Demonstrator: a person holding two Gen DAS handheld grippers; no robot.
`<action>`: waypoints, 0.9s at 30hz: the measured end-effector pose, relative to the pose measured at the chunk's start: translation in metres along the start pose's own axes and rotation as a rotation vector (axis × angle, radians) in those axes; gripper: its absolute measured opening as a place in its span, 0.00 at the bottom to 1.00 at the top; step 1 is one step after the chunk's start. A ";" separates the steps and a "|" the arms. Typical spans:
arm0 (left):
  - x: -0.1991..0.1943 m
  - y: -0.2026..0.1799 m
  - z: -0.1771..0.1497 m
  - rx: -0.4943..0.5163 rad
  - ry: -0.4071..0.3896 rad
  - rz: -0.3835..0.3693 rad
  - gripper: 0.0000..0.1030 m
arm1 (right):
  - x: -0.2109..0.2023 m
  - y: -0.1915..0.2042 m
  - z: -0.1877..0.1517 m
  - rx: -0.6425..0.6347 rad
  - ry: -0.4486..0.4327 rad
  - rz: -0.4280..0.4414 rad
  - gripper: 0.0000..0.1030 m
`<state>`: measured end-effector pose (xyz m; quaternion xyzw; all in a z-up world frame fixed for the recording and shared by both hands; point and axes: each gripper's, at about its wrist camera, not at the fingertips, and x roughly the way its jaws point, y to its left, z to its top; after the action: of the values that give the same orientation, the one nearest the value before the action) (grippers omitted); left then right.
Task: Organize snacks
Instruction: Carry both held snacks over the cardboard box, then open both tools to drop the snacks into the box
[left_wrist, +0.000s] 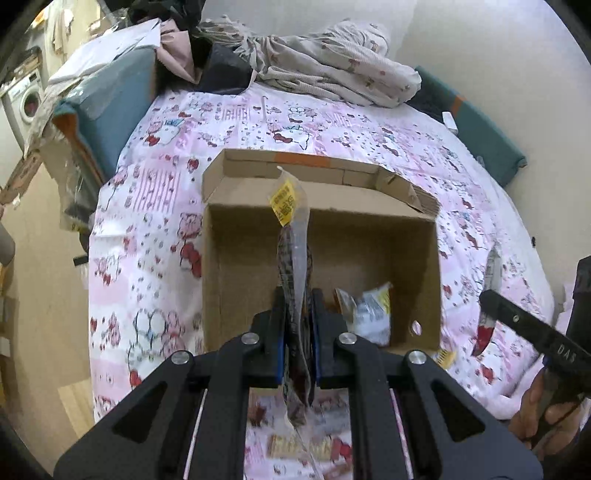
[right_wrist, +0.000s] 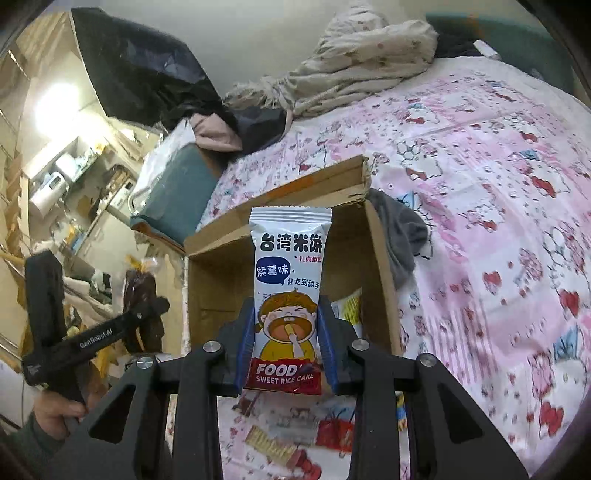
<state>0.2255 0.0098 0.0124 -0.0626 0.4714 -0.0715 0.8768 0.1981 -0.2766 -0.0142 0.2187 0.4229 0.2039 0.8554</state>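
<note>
A thin clear-and-dark snack packet (left_wrist: 293, 266) with a yellow label is pinched edge-on in the left gripper (left_wrist: 298, 332), whose jaws are pressed together on it. The packet is held upright above the near wall of an open cardboard box (left_wrist: 417, 236) that is set on the bed (left_wrist: 147, 258), on its pink cartoon-printed cover. Another wrapped snack (left_wrist: 371, 314) is seen lying inside the box, at its near right corner. A white rice cake packet (right_wrist: 288, 295) is gripped across its width by the right gripper (right_wrist: 287, 332), label toward the camera, and is held over the near edge of the same box. More snacks (right_wrist: 273, 448) are scattered on the bed below the grippers. Crumpled bedding (left_wrist: 332, 70) is piled at the far edge of the bed.
</note>
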 end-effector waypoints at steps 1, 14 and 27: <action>0.005 -0.002 0.001 0.016 -0.009 0.016 0.09 | 0.006 -0.001 0.001 0.002 0.006 0.005 0.32; 0.066 0.005 -0.016 0.057 0.034 0.094 0.09 | 0.049 -0.021 -0.009 -0.052 0.074 -0.113 0.32; 0.066 0.005 -0.016 0.071 0.019 0.103 0.10 | 0.057 -0.021 -0.009 -0.047 0.090 -0.115 0.35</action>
<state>0.2487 0.0015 -0.0511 -0.0066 0.4795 -0.0434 0.8764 0.2265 -0.2618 -0.0670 0.1647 0.4679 0.1740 0.8507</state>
